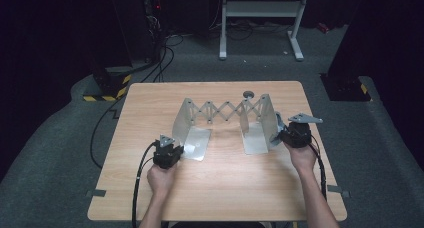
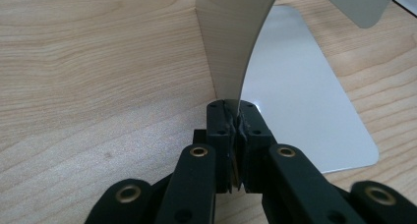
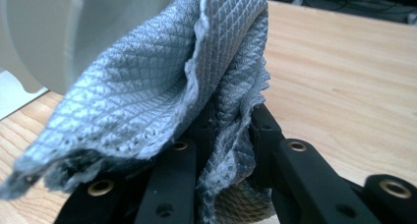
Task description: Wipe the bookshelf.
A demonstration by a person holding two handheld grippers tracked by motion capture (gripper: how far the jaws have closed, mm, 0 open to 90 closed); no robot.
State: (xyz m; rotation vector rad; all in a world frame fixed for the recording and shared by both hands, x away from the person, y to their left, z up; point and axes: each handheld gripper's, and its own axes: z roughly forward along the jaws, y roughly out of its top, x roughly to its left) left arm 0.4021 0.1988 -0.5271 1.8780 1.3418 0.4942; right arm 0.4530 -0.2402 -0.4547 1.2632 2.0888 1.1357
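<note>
An extendable metal rack [image 1: 225, 110] stands mid-table, two upright end panels joined by a scissor lattice, each with a flat foot plate. In the high view my left gripper [image 1: 179, 149] is at the left foot plate. In the left gripper view it [image 2: 235, 113] is shut on the lower edge of the left upright panel [image 2: 231, 37], beside the foot plate [image 2: 300, 101]. My right gripper [image 1: 278, 135] is by the right panel's outer side. It [image 3: 228, 121] is shut on a grey quilted cloth [image 3: 172, 76] that lies against the right panel [image 3: 59, 32].
A small dark round knob [image 1: 248, 94] sits on the wooden table [image 1: 150, 103] behind the rack. A white desk frame [image 1: 260, 10] and cables [image 1: 160, 63] are on the floor beyond the far edge. Bare wood lies in front of the rack.
</note>
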